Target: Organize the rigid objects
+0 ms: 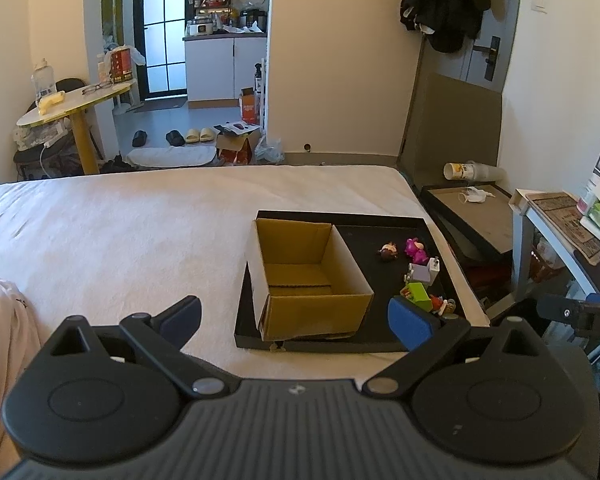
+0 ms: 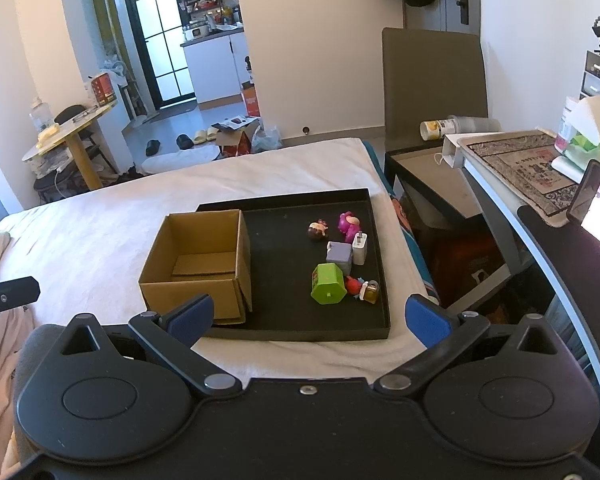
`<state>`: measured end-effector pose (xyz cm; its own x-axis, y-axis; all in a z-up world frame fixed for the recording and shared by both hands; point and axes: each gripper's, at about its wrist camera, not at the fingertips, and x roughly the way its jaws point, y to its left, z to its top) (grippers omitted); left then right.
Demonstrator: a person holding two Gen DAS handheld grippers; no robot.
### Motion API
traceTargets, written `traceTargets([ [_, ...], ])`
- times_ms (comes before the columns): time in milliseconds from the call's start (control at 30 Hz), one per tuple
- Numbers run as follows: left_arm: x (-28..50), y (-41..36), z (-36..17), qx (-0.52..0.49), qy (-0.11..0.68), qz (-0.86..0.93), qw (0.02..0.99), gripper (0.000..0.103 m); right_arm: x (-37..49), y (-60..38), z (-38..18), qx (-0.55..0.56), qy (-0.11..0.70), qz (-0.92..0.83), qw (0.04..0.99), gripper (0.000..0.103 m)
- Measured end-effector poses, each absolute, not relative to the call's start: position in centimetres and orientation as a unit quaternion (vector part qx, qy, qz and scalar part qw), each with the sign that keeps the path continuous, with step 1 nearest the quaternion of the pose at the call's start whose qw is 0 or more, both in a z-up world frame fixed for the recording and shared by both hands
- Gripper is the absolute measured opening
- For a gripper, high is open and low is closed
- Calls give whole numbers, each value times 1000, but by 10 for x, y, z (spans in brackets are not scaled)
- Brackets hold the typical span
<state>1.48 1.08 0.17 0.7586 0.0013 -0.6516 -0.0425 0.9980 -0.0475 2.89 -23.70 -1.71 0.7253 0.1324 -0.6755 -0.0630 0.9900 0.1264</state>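
A black tray (image 2: pixel 292 330) (image 1: pixel 320 346) lies on the white bed. An open, empty cardboard box (image 2: pixel 198 264) (image 1: pixel 308 276) stands in its left half. Small toys lie in its right half: a green box (image 2: pixel 327 283) (image 1: pixel 416 295), a grey cube (image 2: pixel 339 254) (image 1: pixel 421 273), a white charger (image 2: pixel 360 249), a magenta figure (image 2: pixel 349 224) (image 1: pixel 416 249), a brown figure (image 2: pixel 318 231) (image 1: pixel 389 252), a red piece (image 2: pixel 353 285) and a small bottle (image 2: pixel 371 291). My left gripper (image 1: pixel 296 320) and right gripper (image 2: pixel 309 316) are open and empty, held before the tray's near edge.
A black side table (image 2: pixel 432 168) and a desk with a patterned mat (image 2: pixel 516 164) and tissues stand right of the bed. White bedsheet (image 1: pixel 120 232) stretches to the left. A round yellow table (image 1: pixel 72 108) and slippers are on the far floor.
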Motion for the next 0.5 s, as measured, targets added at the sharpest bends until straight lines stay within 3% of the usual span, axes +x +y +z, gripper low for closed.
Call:
traceTargets([
  [500,51,21,-20,-39,373,21,927,99,58,-243,-35,63,364,70,927,103],
])
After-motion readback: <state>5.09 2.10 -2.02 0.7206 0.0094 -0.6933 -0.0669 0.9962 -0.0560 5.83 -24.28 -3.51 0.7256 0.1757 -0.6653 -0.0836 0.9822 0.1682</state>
